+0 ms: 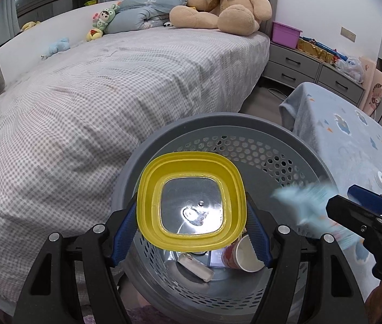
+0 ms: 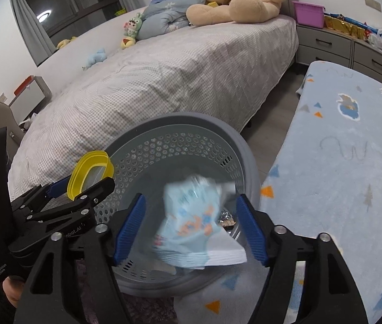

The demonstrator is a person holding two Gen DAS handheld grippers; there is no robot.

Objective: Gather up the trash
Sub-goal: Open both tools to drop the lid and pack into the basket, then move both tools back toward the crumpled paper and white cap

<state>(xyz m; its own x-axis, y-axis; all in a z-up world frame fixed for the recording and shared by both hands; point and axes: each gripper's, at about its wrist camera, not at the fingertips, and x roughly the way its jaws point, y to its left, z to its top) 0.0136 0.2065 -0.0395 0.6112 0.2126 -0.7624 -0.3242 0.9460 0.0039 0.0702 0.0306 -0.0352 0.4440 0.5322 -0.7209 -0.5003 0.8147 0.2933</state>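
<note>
Over the grey perforated bin [image 1: 258, 145], beside the bed [image 1: 110, 86], a yellow square lid [image 1: 191, 202] is gripped by its edges between the pads of the left tongs [image 1: 191, 232]. Between the wide-parted jaws of the right tongs [image 2: 191, 226] a blurred light-blue tissue pack [image 2: 191, 224] is seen, touched by neither pad, above the bin mouth. At the bin's bottom a paper cup [image 1: 241, 253] is lying.

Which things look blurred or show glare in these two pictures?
Left wrist view: bright glare on the clear middle of the yellow lid; the light blue packet is smeared. Right wrist view: the same packet is blurred between the open right claw, while the grey basket stays sharp.
</note>
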